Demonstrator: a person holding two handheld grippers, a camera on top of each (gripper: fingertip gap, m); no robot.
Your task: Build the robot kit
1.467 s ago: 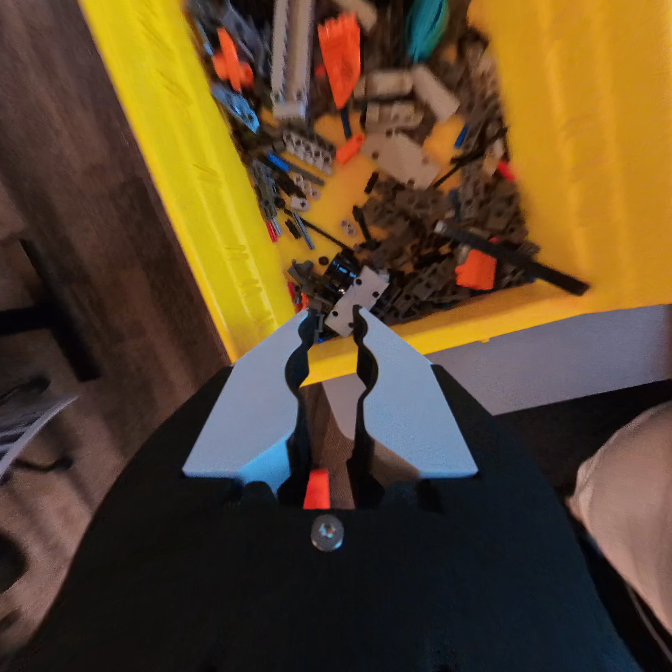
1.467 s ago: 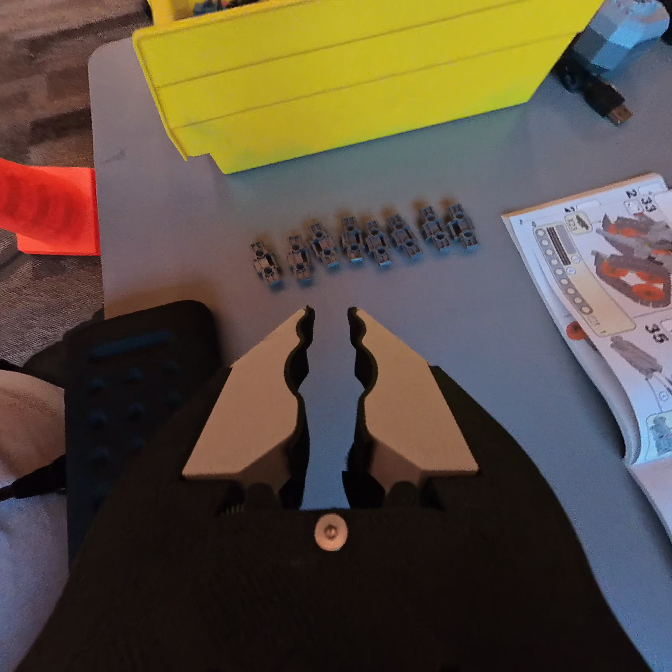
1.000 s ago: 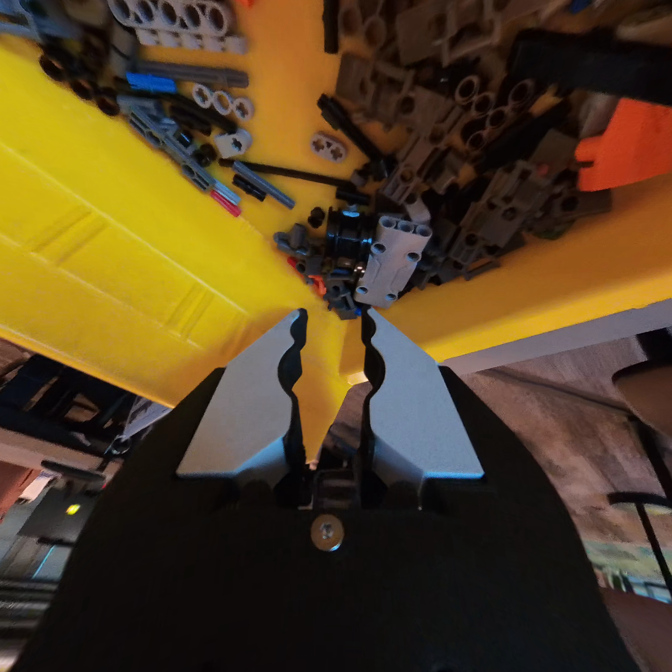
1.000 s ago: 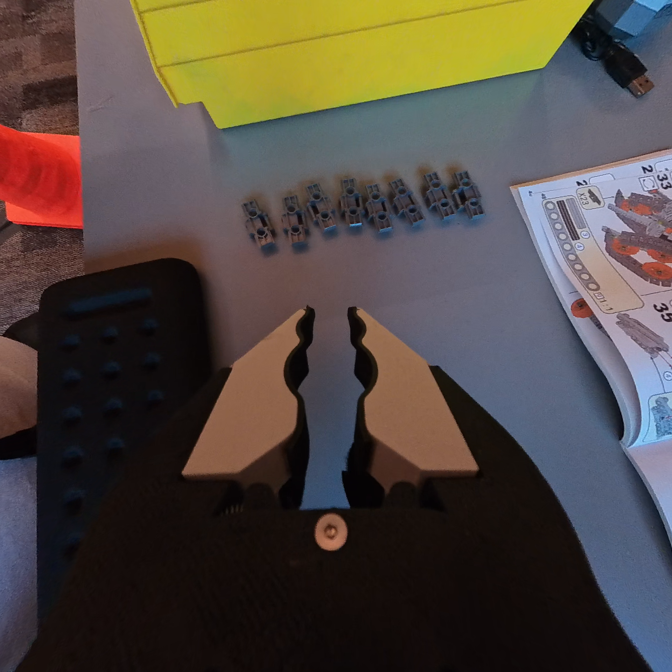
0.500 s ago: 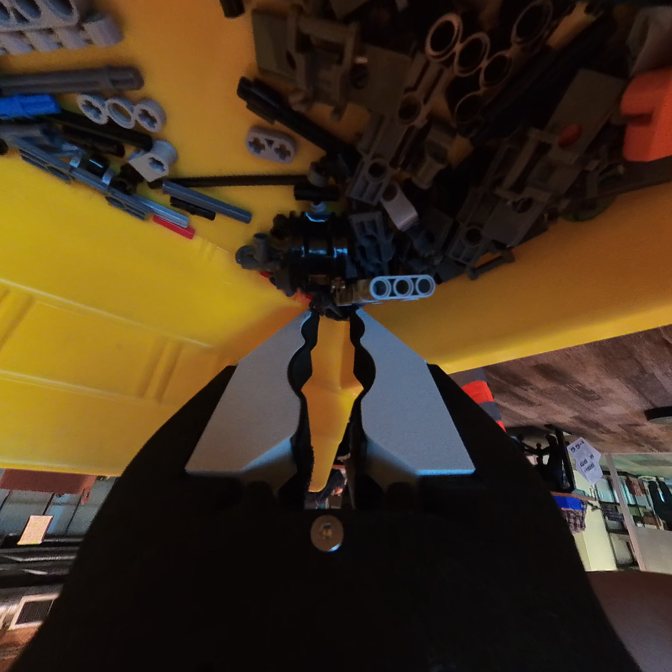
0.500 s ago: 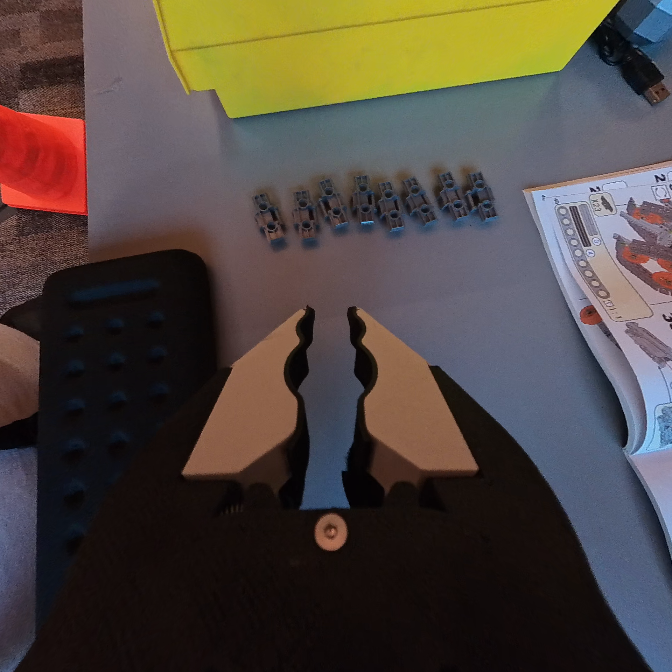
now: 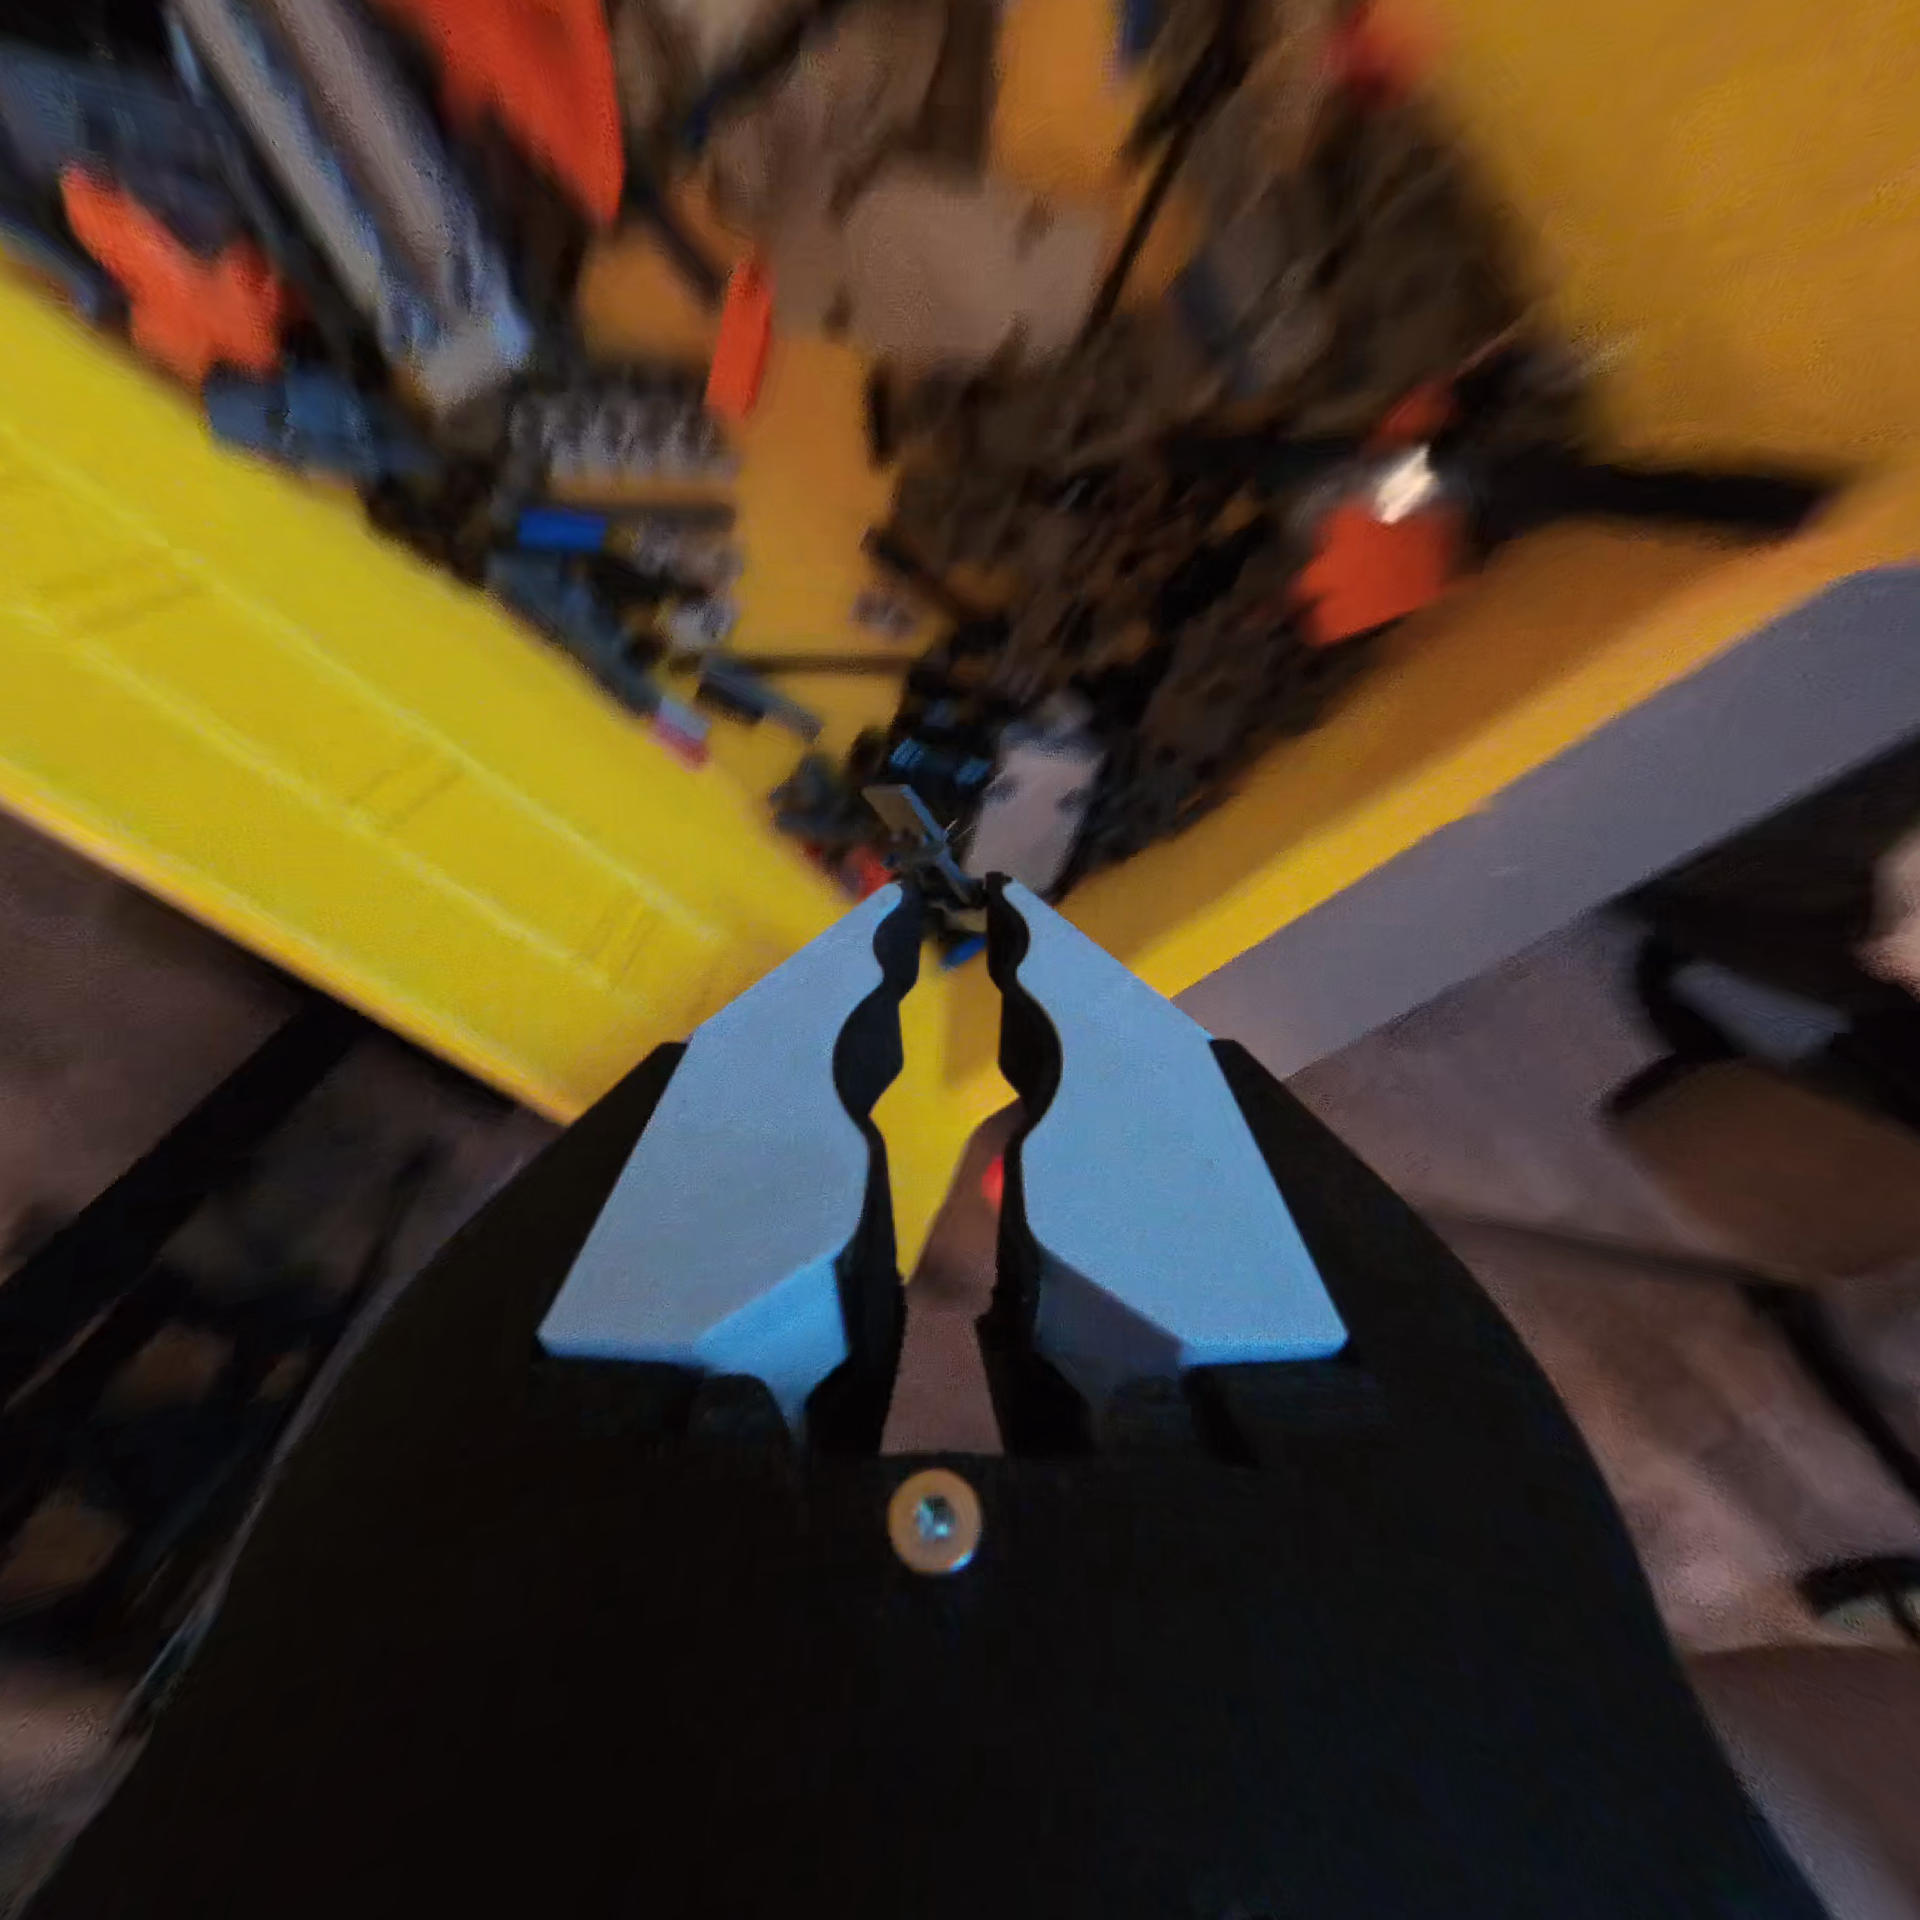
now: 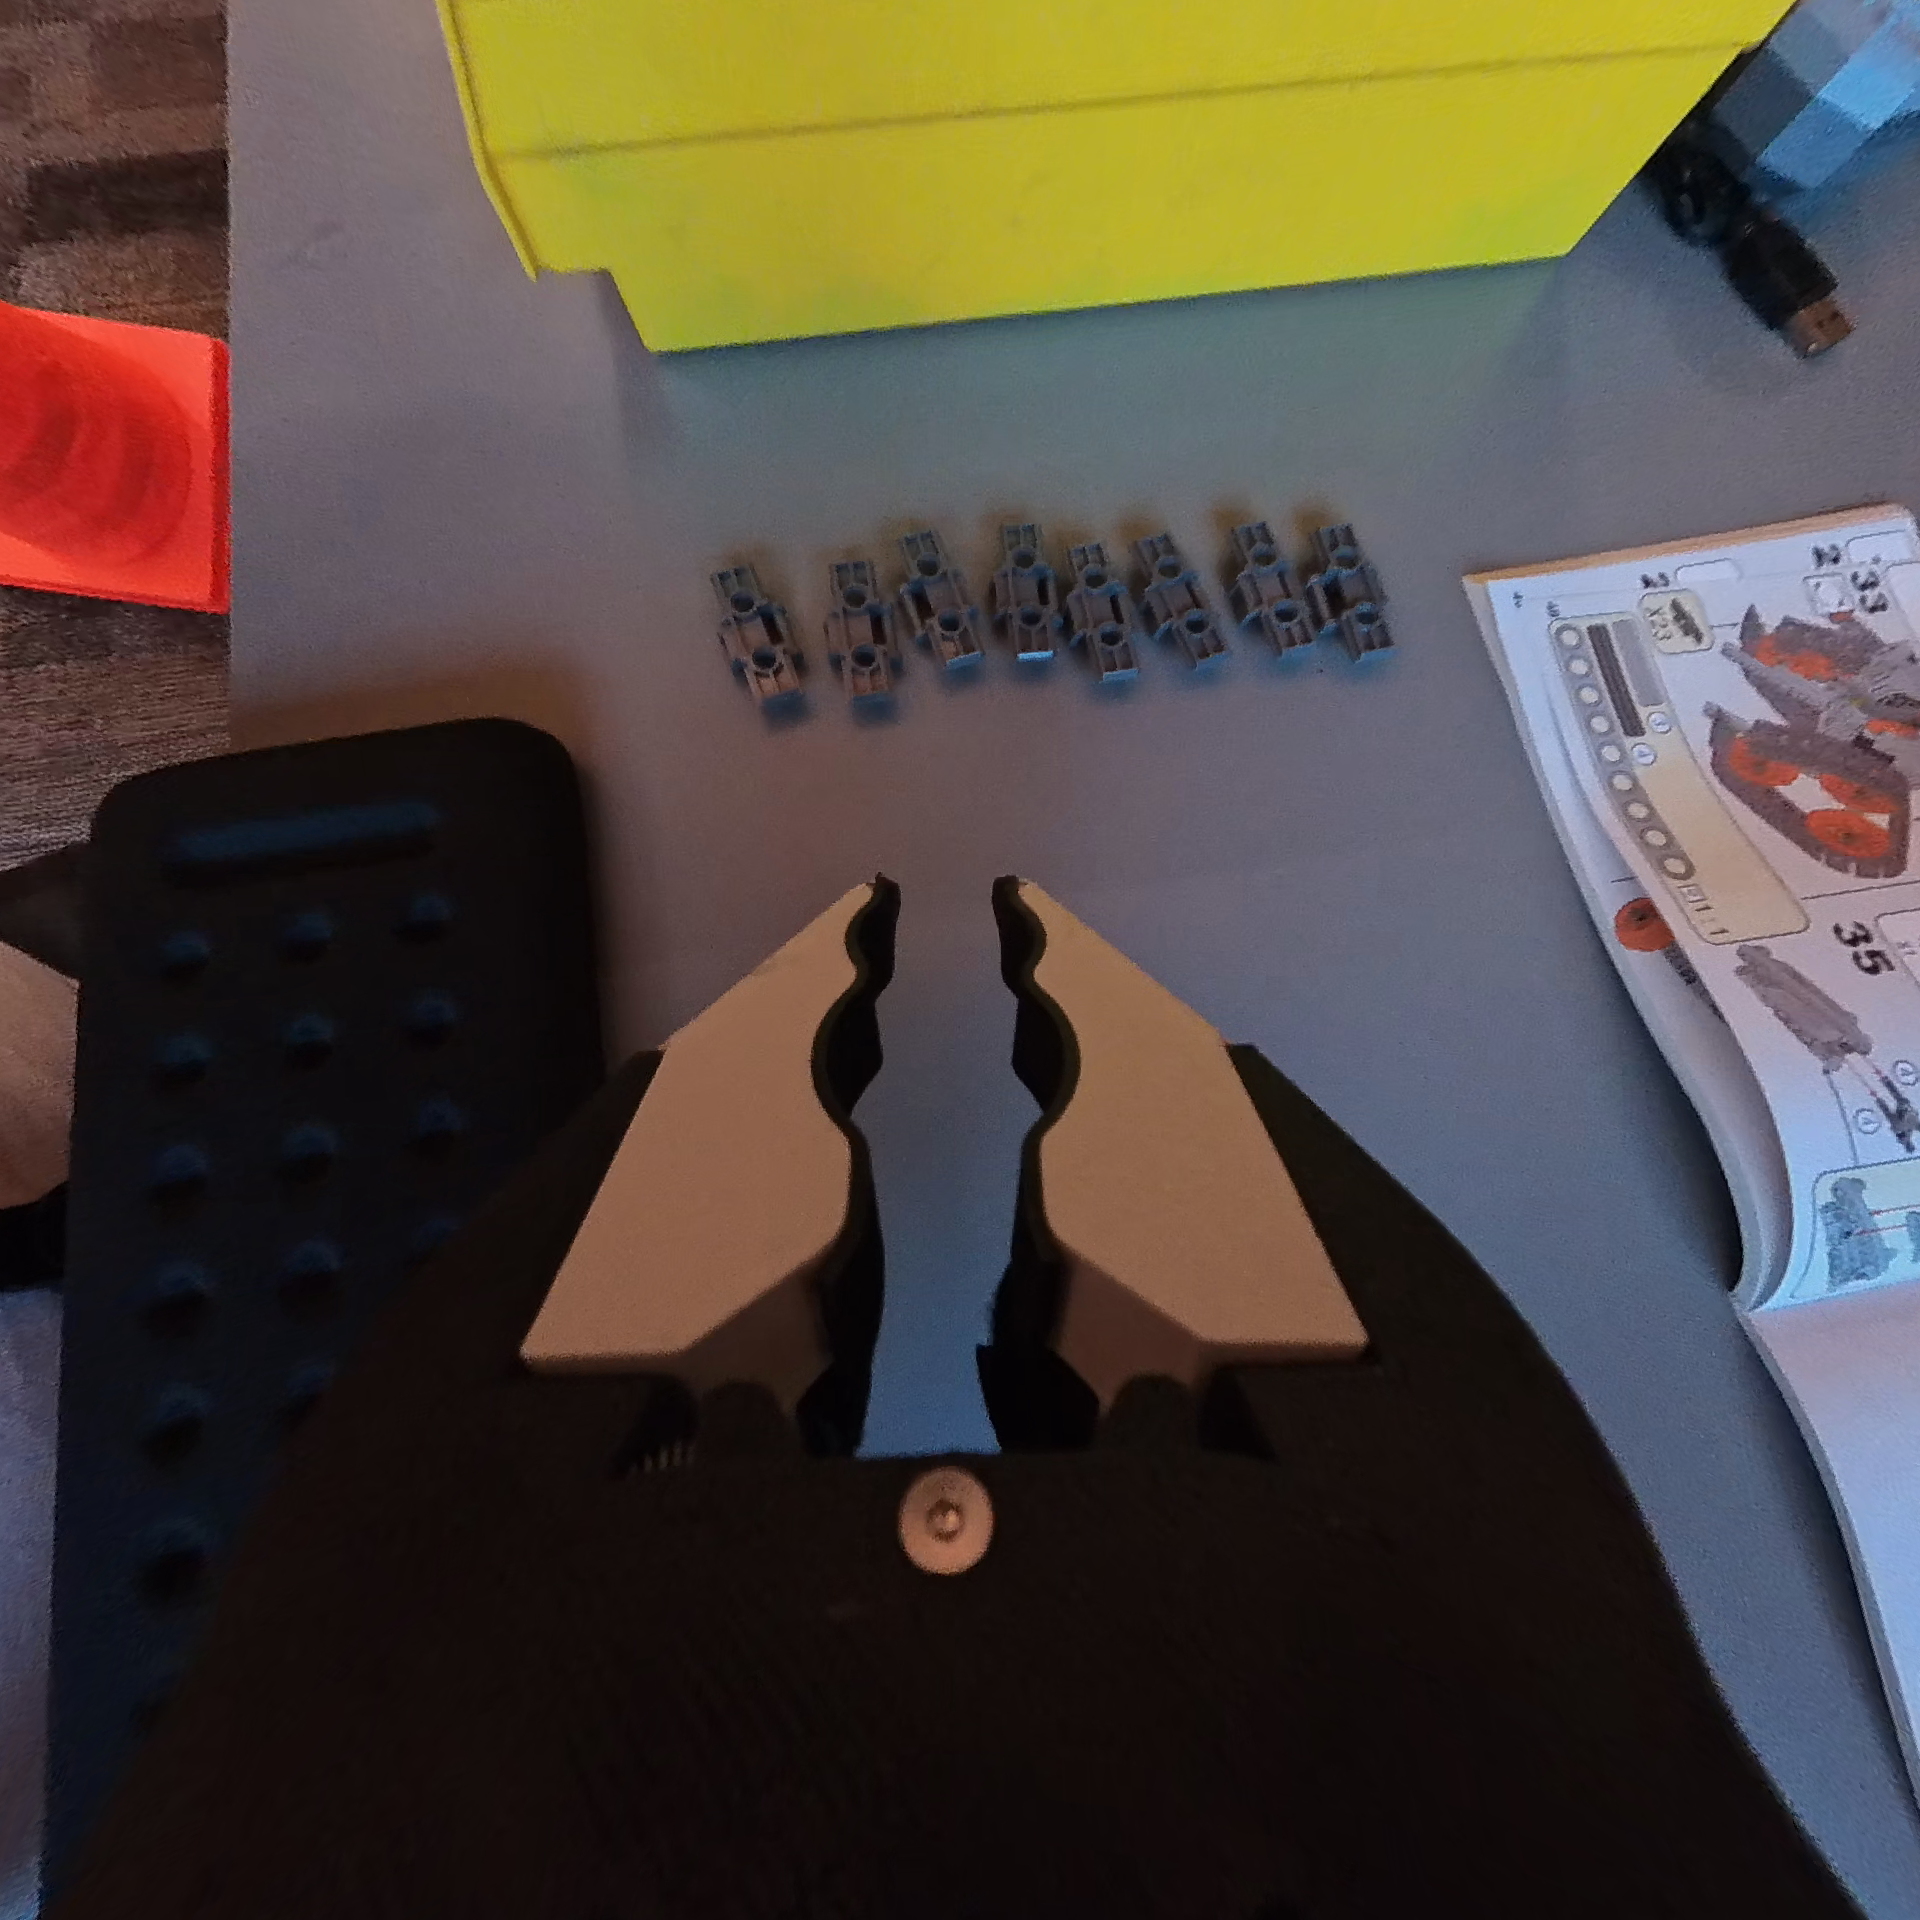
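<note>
The left gripper (image 7: 948, 902) is pinching a small dark building piece (image 7: 928, 854) between the tips of its fingers (image 7: 771, 1101), which are clenched on it with only a narrow gap behind the tips; the piece is sticking out ahead of the tips, and blur is hiding its exact shape. Just beyond it, the yellow bin (image 7: 343, 748) is lying open toward the camera, and a heap of grey, black and orange building pieces (image 7: 1091, 488) is filling its inside; the held piece is sitting over the near corner of the bin, in front of that heap. The right gripper (image 8: 938, 896) is hanging over the grey counter (image 8: 1195, 862) with its fingers (image 8: 717, 1164) released and nothing between them. Between those fingers and the bin (image 8: 1039, 187), a row of eight small grey connector pieces (image 8: 1049, 608) is lying on the counter, apart from the bin's wall. To the right of the bin and nearer the camera, an open instruction booklet (image 8: 1714, 831) is lying flat, and a dark cable plug (image 8: 1777, 281) is resting just beside the bin's right corner. To the left of the bin and nearer, a black studded pad (image 8: 291, 1039) is showing, and an orange object (image 8: 104, 468) is lying on the carpet off the counter's left edge.
</note>
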